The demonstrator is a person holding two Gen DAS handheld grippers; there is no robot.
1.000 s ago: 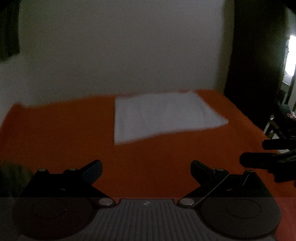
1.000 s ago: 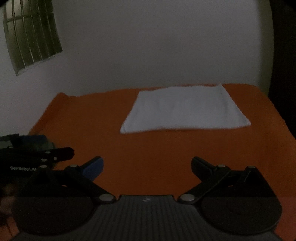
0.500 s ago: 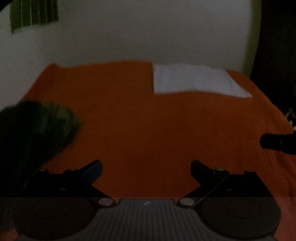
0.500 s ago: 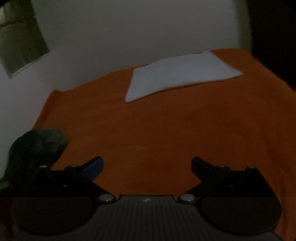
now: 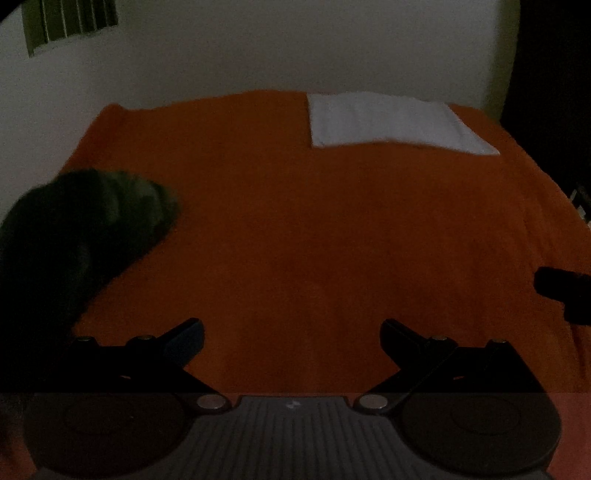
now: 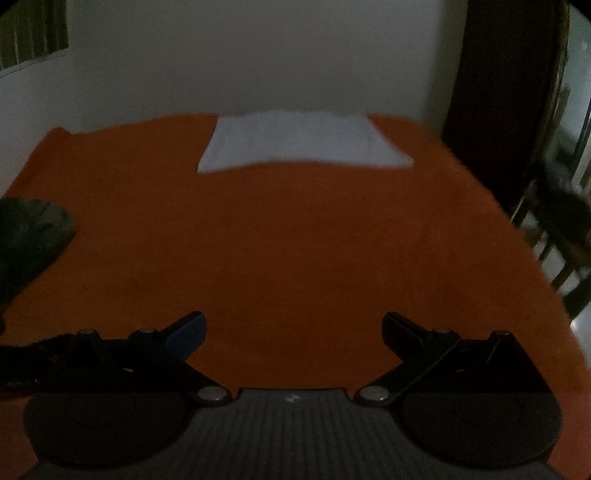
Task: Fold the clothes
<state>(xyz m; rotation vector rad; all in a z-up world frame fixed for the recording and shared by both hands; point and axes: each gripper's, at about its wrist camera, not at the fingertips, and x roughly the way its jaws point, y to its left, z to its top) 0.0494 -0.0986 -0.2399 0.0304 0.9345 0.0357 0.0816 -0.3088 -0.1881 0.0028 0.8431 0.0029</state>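
A folded white cloth (image 5: pixel 388 123) (image 6: pixel 299 142) lies flat at the far end of the orange bed cover (image 5: pixel 314 240) (image 6: pixel 295 251). A dark green crumpled garment (image 5: pixel 77 229) (image 6: pixel 29 232) sits at the left edge of the bed. My left gripper (image 5: pixel 291 334) hovers open over the near part of the bed, nothing between its fingers. My right gripper (image 6: pixel 293 328) is open too, over the near middle, empty. The tip of the right gripper (image 5: pixel 561 291) shows at the right edge of the left wrist view.
A white wall (image 6: pixel 258 55) backs the bed. A window with bars (image 5: pixel 70 22) is at upper left. A dark door or wardrobe (image 6: pixel 502 92) stands at the right, with a chair (image 6: pixel 561 229) beside the bed's right edge.
Both grippers have swung so the white cloth shifted in view; the dark garment came into view at the left and now looms larger. Both stayed open.
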